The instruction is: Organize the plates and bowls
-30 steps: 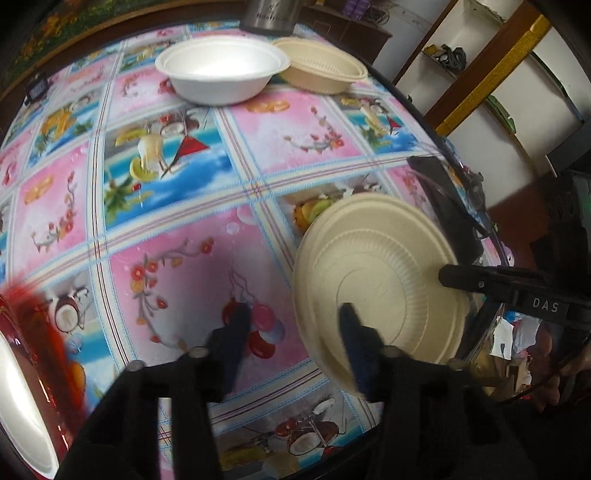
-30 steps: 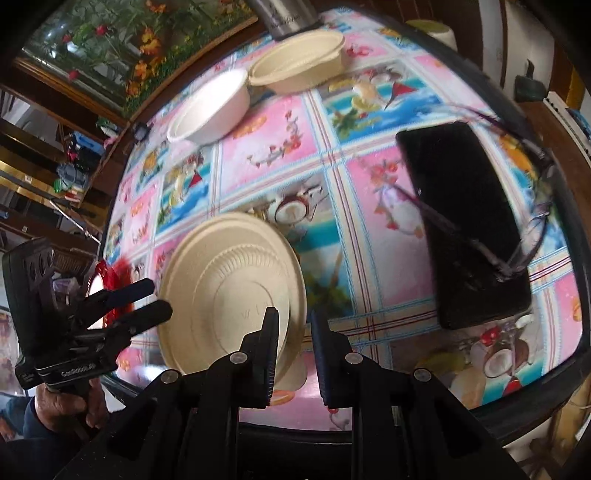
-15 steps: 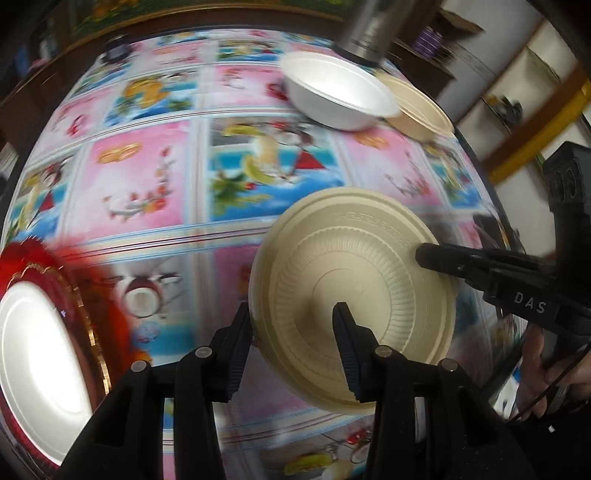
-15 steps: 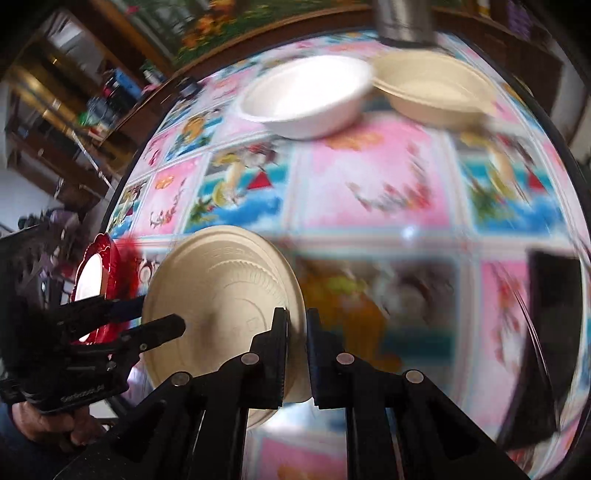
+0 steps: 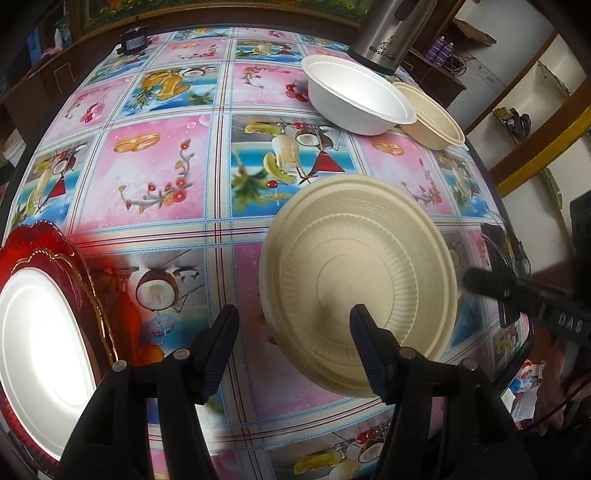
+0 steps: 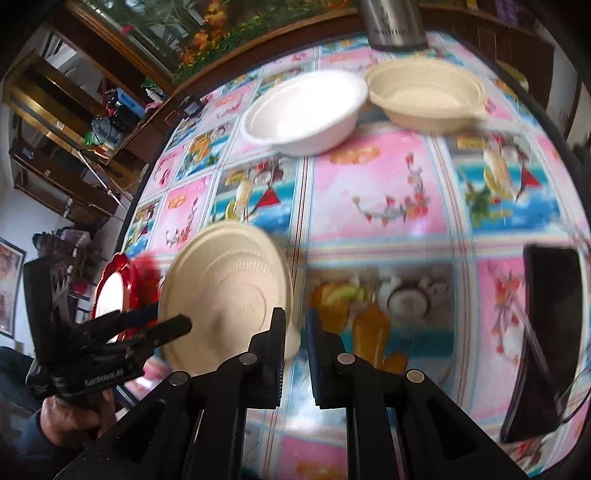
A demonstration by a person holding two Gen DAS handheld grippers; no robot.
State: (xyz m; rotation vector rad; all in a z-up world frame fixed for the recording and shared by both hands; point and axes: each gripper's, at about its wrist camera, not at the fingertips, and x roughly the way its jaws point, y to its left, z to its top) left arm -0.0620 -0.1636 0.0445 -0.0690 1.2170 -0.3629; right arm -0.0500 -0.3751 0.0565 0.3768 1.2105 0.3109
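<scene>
An upside-down beige plate (image 5: 354, 280) (image 6: 225, 284) hangs tilted just above the patterned tablecloth. My right gripper (image 6: 295, 315) is shut on its near rim; the left wrist view shows that gripper's fingers (image 5: 480, 284) at the plate's right edge. My left gripper (image 5: 294, 312) is opening. The plate's left rim lies between its fingers, and the pads are off it. To the left lies a red plate (image 5: 74, 266) (image 6: 123, 273) with a white plate (image 5: 37, 350) on it. A white bowl (image 5: 354, 96) (image 6: 303, 110) and a beige bowl (image 5: 432, 118) (image 6: 424, 96) stand at the back.
A steel flask (image 5: 388, 33) stands behind the bowls. A black phone (image 6: 546, 332) with glasses on it lies near the right table edge. A small dark device (image 5: 133, 40) sits at the far left edge. Shelves stand beyond the table on both sides.
The beige plate has travelled left across the table toward the red plate with both grippers. The left jaws have spread wider and come off its rim; the right jaws stay closed on it.
</scene>
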